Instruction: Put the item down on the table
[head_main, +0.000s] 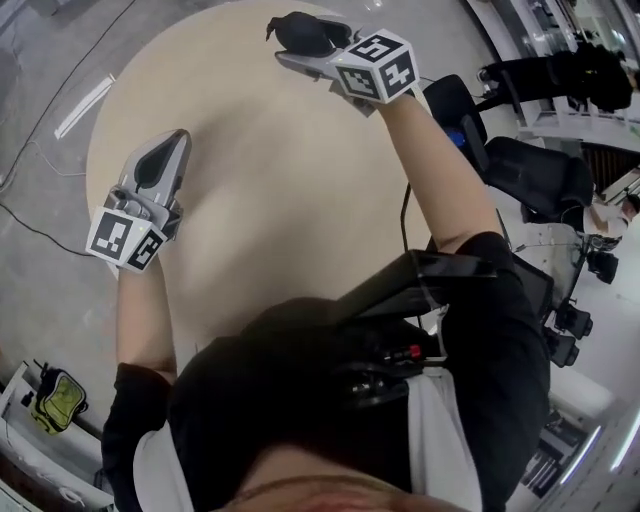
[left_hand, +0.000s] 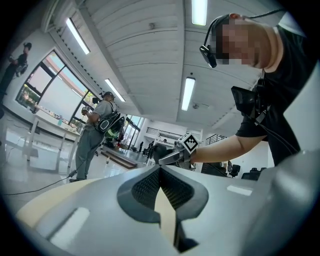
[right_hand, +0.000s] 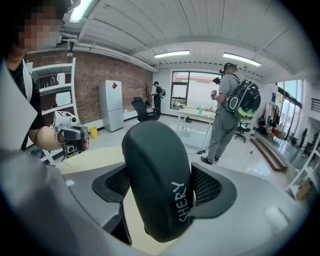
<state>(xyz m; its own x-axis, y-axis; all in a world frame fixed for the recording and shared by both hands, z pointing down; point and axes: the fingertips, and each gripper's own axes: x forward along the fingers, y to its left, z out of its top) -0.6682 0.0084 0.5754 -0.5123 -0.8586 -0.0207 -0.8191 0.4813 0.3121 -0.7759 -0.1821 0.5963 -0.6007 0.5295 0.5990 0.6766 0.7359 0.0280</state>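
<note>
Right tongs (head_main: 303, 46) are clamped on the item (right_hand: 156, 185), a dark, rounded oblong case with pale lettering on its side. The mesh pads press it from both flanks, so the jaws stand fairly wide around it. From the head view the case hangs over the far edge of the round pale counter (head_main: 270, 190), angled downward with the tongs. I see no contact between it and the surface (its underside is hidden from me, so that is a judgement). Left tongs (head_main: 172, 145) are over the near-left part of the counter, pads drawn together at the tips with nothing between them.

I judge the job about halfway: the case is above the counter, but the setting-down is not yet done. What is left, as I read it, is to lower the case until it rests flat, let the jaws part, and draw back without dragging it along.
</note>
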